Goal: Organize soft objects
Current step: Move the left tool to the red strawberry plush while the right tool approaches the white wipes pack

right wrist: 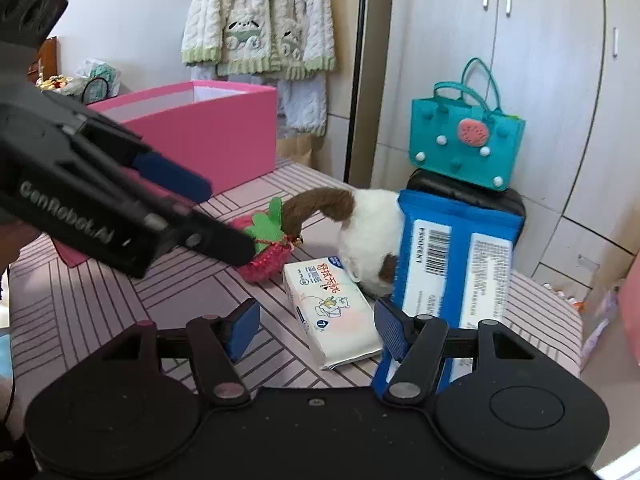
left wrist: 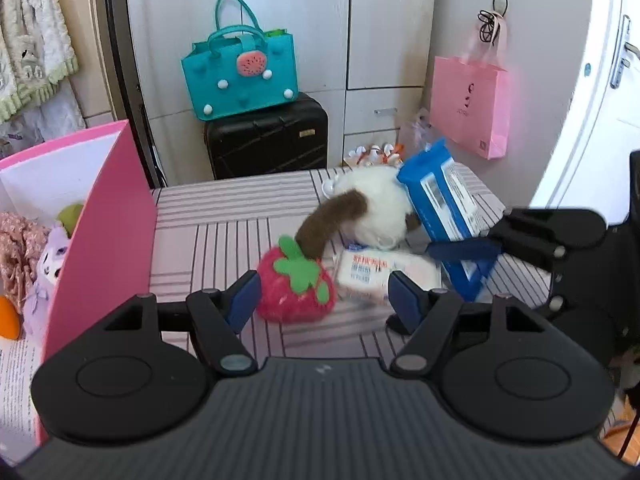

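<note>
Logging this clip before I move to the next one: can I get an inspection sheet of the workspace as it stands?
Surface: striped pink cloth covering the table.
Job's things: strawberry plush beside the white and brown plush; white tissue pack lying flat; blue wipes pack standing tilted against the plush; pink box at the table's left, toys already inside.
Clutter: nothing seen on the cloth.
Grippers: left gripper open, its fingers around the strawberry plush without pressing; right gripper open over the tissue pack.
Cables: nothing seen.
Surroundings: teal bag on a black suitcase, pink paper bag hanging, knitted garment hanging.
</note>
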A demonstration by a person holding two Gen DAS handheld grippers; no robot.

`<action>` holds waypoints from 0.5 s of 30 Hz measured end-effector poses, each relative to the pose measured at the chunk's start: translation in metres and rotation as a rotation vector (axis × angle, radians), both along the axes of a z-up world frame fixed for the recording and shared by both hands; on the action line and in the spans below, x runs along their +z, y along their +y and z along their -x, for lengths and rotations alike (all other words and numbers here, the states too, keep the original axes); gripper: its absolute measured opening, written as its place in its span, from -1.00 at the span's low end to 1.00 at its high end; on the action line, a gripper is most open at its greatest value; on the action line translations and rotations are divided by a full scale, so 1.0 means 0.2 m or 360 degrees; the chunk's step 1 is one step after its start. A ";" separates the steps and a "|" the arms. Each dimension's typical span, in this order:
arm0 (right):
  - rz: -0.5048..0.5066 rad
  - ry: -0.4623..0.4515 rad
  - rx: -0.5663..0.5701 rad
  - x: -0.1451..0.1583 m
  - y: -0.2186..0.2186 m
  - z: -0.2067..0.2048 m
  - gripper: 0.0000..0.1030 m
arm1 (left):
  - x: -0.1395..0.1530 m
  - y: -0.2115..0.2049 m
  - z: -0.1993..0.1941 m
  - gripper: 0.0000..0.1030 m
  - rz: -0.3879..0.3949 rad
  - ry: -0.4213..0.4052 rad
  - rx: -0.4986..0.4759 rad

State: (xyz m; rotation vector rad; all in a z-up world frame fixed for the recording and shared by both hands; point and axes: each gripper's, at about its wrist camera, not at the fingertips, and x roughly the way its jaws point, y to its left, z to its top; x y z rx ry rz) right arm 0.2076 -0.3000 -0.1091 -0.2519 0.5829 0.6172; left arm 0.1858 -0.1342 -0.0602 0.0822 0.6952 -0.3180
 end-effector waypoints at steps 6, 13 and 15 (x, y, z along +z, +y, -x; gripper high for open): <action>0.0038 -0.0004 0.0031 -0.04 0.03 -0.06 0.33 | -0.03 0.00 -0.09 0.34 0.0038 0.0031 0.0044; 0.0086 0.0003 0.0029 -0.04 0.04 -0.10 0.44 | -0.09 0.02 -0.15 0.30 0.0059 0.0069 0.0089; 0.0105 0.0006 0.0025 -0.04 0.05 -0.11 0.44 | -0.10 0.02 -0.16 0.30 0.0069 0.0081 0.0094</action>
